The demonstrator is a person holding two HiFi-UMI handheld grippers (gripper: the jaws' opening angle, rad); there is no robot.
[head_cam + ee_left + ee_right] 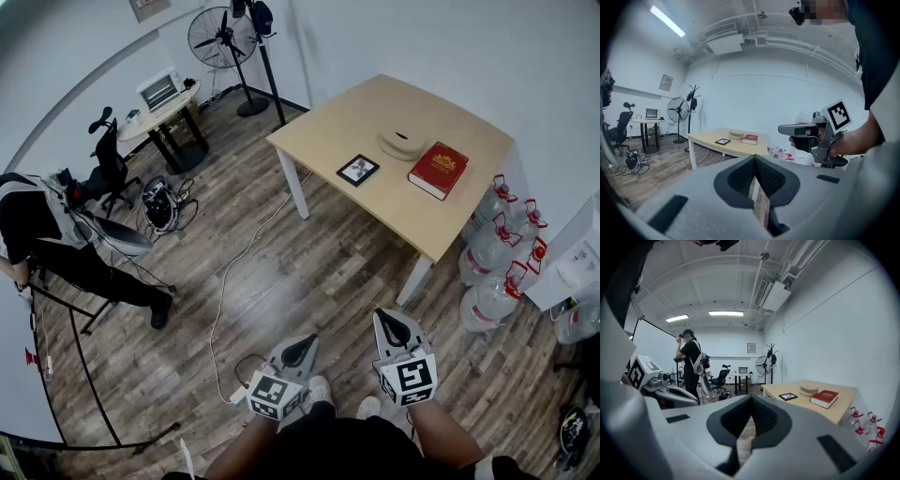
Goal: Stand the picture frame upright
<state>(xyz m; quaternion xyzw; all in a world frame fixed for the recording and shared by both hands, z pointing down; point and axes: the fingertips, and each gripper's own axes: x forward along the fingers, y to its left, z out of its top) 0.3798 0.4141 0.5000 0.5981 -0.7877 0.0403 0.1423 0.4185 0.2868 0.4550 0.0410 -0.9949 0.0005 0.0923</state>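
Plainly not begun yet; picture frame (pixel 357 170) flat and face up on the wooden table (pixel 375 103), close to the edge that faces the open floor, near a red book (pixel 438 169) and a round tan disc (pixel 401 142); well apart from both grippers. Left gripper (pixel 302 345) pressed together on nothing, tips meeting; right gripper (pixel 389 319) likewise closed and empty; both held low before the body, over the plank floor (pixel 281 272). Looks light and stiff, a thin dark rim round a small print; likely glazed, so probably fragile and slick on the face; better not pinched across the front. Best taken by one edge of the rim, jaws spread first, then closed across its thickness and tipped up; needs a back stand to stay upright, none visible from here; may slide on the smooth tabletop while being levered.
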